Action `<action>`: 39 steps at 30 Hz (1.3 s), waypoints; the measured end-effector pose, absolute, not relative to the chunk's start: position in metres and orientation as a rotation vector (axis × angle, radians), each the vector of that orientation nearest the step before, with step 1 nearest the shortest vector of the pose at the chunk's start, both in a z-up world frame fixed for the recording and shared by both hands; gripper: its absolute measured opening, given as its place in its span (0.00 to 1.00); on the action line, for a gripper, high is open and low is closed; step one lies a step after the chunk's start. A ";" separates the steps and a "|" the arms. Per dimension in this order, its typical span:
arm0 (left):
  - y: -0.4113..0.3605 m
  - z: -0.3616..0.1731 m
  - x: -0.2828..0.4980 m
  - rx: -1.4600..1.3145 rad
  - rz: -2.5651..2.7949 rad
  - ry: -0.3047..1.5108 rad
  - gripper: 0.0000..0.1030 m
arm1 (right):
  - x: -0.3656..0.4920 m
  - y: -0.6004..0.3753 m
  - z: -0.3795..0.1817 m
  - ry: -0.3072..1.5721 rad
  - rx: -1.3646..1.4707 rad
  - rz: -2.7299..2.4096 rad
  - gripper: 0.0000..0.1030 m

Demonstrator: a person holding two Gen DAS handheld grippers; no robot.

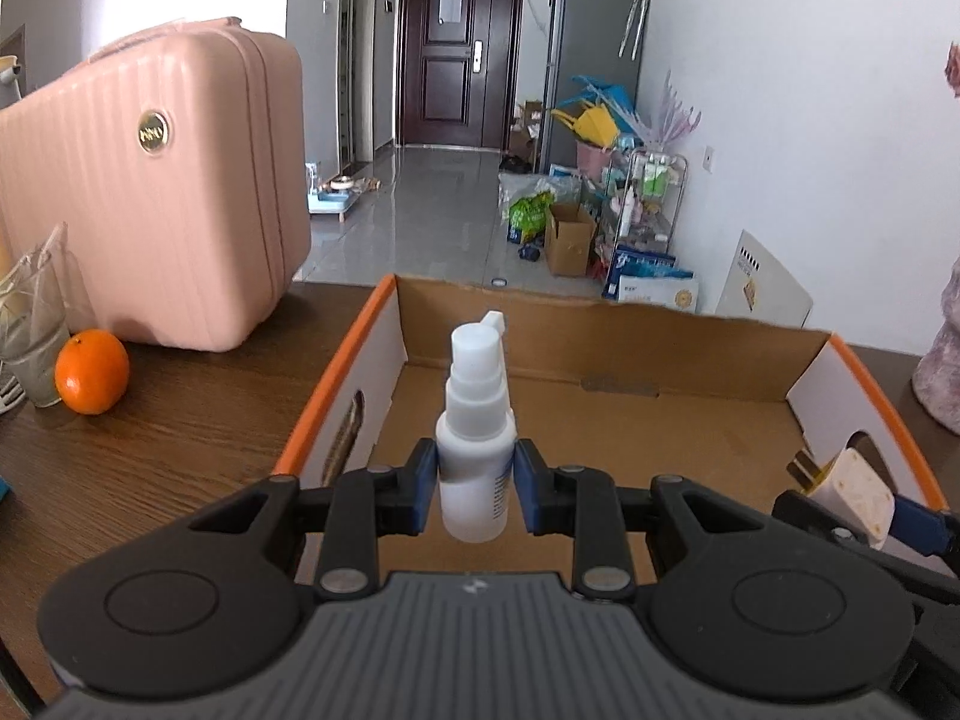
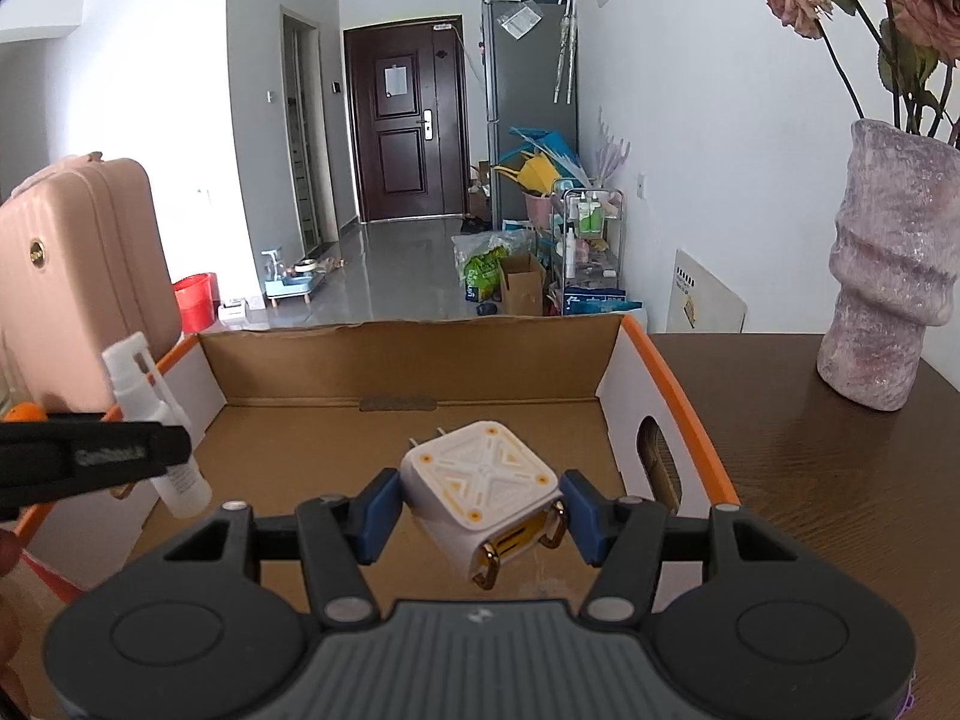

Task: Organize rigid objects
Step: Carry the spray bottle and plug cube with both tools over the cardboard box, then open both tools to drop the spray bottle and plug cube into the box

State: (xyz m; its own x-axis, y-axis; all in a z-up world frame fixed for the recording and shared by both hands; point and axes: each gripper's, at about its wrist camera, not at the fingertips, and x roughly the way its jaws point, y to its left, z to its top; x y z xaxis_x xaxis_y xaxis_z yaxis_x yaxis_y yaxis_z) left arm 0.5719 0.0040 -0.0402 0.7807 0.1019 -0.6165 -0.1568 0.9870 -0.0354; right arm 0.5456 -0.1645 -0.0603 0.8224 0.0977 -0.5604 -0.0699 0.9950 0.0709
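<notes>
We see an open cardboard box (image 1: 600,402) on the table (image 1: 150,468), its far wall along the table's far edge. Over the box's left side our left gripper (image 1: 475,483) holds a spray bottle (image 1: 475,450) upright; over its middle our right gripper (image 2: 483,507) holds a plug adapter (image 2: 480,480), prongs toward the far wall. Left of the box a suitcase (image 1: 150,192) stands near the far edge, with an orange (image 1: 92,371) before it and a glass (image 1: 33,330) just left of the orange. Right of the box stands a vase (image 2: 888,276).
</notes>
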 end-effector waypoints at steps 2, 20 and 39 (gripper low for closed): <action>0.005 -0.043 0.574 -0.096 0.126 0.672 0.28 | 0.547 -0.166 -0.063 0.605 0.055 0.087 0.55; 0.000 -0.055 0.578 -0.047 0.147 0.685 0.58 | 0.557 -0.164 -0.082 0.649 0.048 0.063 0.75; 0.009 -0.023 0.551 -0.116 0.184 0.529 1.00 | 0.546 -0.170 -0.068 0.599 0.101 0.115 0.96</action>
